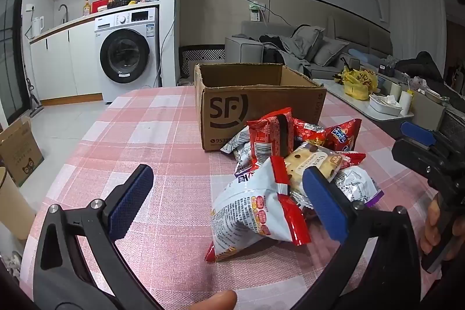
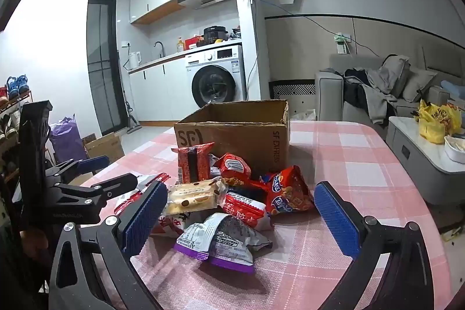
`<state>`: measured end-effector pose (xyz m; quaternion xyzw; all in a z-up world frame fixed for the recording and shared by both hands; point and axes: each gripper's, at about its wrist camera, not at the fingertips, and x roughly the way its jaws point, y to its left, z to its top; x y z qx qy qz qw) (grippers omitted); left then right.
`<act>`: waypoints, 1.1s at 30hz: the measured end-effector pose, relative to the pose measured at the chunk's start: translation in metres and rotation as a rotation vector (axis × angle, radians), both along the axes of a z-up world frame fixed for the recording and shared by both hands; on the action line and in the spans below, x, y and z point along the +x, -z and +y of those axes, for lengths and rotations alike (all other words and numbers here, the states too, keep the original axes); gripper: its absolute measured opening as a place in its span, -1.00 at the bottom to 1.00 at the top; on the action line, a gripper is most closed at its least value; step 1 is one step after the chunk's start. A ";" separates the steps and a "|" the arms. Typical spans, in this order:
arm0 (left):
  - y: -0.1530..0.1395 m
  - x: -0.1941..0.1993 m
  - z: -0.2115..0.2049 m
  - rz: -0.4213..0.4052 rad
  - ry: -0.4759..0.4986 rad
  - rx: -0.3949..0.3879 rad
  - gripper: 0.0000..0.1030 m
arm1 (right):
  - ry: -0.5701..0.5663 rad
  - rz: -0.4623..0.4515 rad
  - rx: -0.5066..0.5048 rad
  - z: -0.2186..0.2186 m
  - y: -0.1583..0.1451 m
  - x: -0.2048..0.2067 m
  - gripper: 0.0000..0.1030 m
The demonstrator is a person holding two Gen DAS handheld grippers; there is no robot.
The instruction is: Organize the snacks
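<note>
Both grippers hover over the pink checked tablecloth (image 1: 151, 135), aimed at the snack pile (image 1: 293, 164) and holding nothing.

Left gripper (image 1: 229, 202): jaws spread wide, blue pads well apart. Its right pad sits just in front of the cookie pack, its left pad over bare cloth. The white-and-red chip bag (image 1: 255, 208) lies between the pads, closer to the right one — no contact visible.

Right gripper (image 2: 241, 217): jaws also wide open. The silver-and-purple packet (image 2: 221, 243) lies between its pads, nearest that camera. Neither pad appears to touch it.

The pile sits on the table directly in front of the open SF cardboard box (image 2: 238, 132), with the back packets up against the box wall. Contents from the right wrist view:
- red pack with a black stripe (image 2: 193, 164), propped upright at the back
- small red pack (image 2: 235, 169) beside it
- clear-wrapped chocolate chip cookie pack (image 2: 194, 196), mid-left
- red puffed bag with blue lettering (image 2: 287, 192), on the right
- red-and-white packet (image 2: 244, 208) in the middle

The box interior isn't visible from either camera, so I can't tell whether anything is in it.

The left gripper's body shows at the left edge of the right wrist view — the two are close, side by side.
</note>
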<state>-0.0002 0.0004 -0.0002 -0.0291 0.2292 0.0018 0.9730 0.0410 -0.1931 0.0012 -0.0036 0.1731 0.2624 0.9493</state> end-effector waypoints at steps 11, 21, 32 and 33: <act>0.001 0.000 0.002 0.006 -0.007 0.011 0.98 | 0.040 0.008 0.029 -0.008 -0.003 -0.002 1.00; 0.001 -0.003 -0.002 0.007 -0.007 0.013 0.98 | 0.038 0.018 0.023 -0.005 0.001 0.004 1.00; 0.000 -0.001 0.001 0.008 -0.007 0.011 0.98 | 0.039 0.011 0.014 -0.003 0.001 0.003 1.00; 0.000 -0.001 0.001 0.008 -0.007 0.011 0.98 | 0.038 0.011 0.015 -0.004 0.001 0.003 1.00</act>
